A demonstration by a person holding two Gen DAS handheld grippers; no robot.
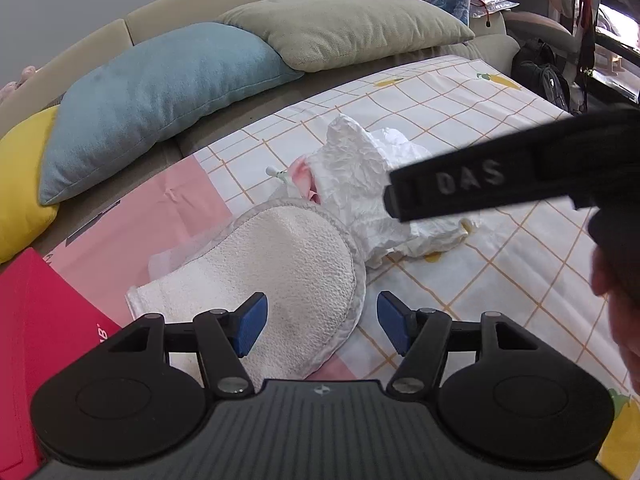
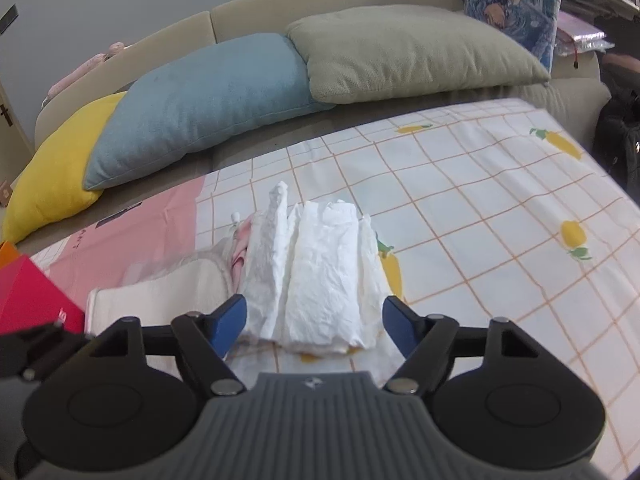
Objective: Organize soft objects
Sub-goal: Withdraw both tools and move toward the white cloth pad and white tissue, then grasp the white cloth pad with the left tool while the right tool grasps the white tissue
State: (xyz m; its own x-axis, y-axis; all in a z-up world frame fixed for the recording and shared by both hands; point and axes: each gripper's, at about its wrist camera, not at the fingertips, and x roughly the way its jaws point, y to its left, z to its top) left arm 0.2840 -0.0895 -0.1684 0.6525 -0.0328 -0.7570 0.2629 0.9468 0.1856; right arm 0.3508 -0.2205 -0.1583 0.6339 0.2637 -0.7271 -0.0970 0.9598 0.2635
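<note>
A white terry mitt (image 1: 276, 276) lies on the checked sheet (image 1: 500, 264), right in front of my left gripper (image 1: 320, 328), which is open with the mitt's rounded end between its blue pads. A crumpled white cloth (image 1: 360, 176) lies just beyond it, with a pink item (image 1: 304, 178) tucked under it. My right gripper (image 2: 314, 326) is open, its pads on either side of the near end of the white cloth (image 2: 324, 272). The mitt (image 2: 176, 284) shows to its left. The right gripper's body (image 1: 500, 172) crosses the left wrist view.
Yellow (image 2: 56, 176), blue (image 2: 200, 104) and olive (image 2: 404, 52) pillows lean on the beige sofa back (image 2: 320, 4). A red box (image 1: 44, 344) sits at the left on a pink sheet (image 1: 140, 224). Bags and clutter (image 1: 548, 76) stand past the right edge.
</note>
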